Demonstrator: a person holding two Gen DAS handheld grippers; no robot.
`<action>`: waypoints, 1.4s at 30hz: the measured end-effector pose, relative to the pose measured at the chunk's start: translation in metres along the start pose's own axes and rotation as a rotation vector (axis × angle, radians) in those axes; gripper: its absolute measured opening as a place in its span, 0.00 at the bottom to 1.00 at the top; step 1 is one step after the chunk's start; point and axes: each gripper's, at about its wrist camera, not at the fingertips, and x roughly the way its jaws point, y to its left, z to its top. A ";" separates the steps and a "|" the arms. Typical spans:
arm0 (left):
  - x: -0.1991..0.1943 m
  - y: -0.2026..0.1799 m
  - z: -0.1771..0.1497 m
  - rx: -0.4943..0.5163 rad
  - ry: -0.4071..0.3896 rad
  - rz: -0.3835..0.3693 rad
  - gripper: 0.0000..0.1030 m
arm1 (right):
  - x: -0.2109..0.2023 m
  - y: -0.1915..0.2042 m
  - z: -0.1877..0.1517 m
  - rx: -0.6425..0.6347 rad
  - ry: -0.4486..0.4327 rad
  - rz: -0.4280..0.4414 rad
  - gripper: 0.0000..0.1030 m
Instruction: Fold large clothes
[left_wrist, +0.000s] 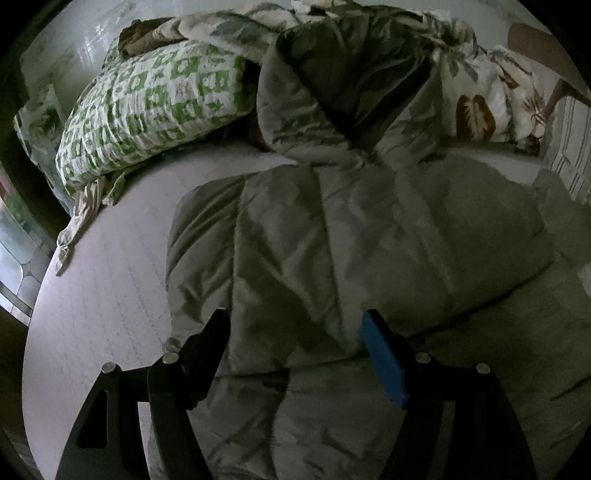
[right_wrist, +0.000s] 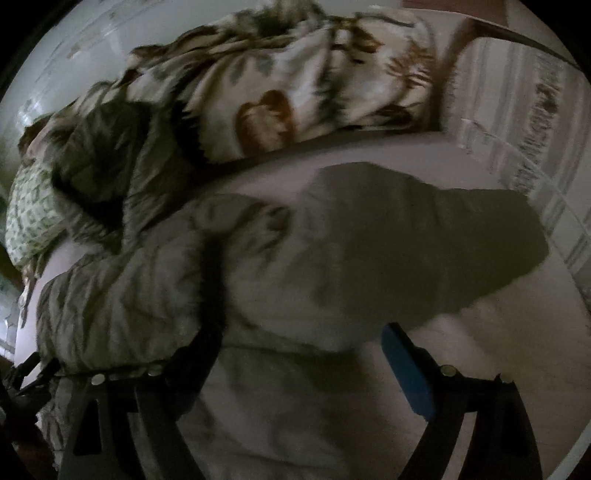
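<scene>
A large grey-green quilted jacket lies spread on the pale bed sheet, its hood end towards the pillows. My left gripper is open and empty, its fingers wide apart just above the jacket's near part. In the right wrist view the jacket fills the middle, with one sleeve stretched to the right. My right gripper is open and empty over the jacket's near edge. This view is blurred.
A green-and-white patterned pillow lies at the back left. A floral duvet is bunched along the back, also in the right wrist view. A striped fabric hangs at the right. The bed edge falls off at left.
</scene>
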 end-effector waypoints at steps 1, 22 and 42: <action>-0.002 -0.004 0.001 0.002 -0.008 0.001 0.72 | -0.002 -0.012 0.000 0.017 -0.002 -0.009 0.88; -0.003 -0.050 0.001 0.049 -0.015 -0.010 0.72 | 0.019 -0.230 0.040 0.283 0.032 -0.245 0.88; 0.001 -0.004 -0.018 -0.020 0.029 0.055 0.72 | 0.077 -0.281 0.082 0.440 -0.037 -0.240 0.20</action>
